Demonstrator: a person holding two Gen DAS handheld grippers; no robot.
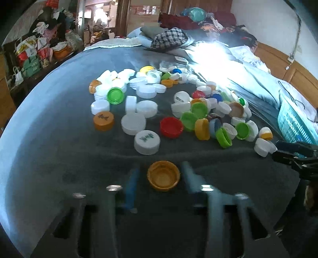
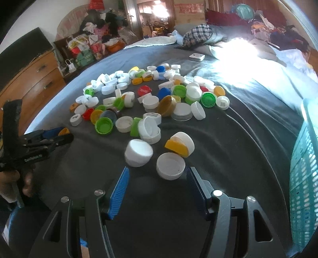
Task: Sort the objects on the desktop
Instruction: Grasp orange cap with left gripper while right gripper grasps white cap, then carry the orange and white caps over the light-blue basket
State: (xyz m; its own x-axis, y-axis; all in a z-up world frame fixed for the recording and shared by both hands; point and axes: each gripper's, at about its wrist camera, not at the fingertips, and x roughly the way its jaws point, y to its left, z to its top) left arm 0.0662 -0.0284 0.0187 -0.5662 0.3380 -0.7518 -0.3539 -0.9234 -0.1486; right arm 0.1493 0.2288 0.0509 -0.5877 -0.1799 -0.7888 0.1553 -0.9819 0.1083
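The left tongs stood released, fingers either side of an orange cap lying hollow-up on the grey blanket, not visibly touching it. Light, stiff and smooth, it would likely be best pinched across its rim. The right tongs gaped too, a white cap just ahead between the tips, tilted, hollow showing.

Ahead of my tongs stretches a bed under a grey blanket, with a harsh sun glare far right. Beyond it lie a checked cloth and heaped clothes. Far left stand a wooden dresser and piled bags; straight back, a doorway. White wall to the right.
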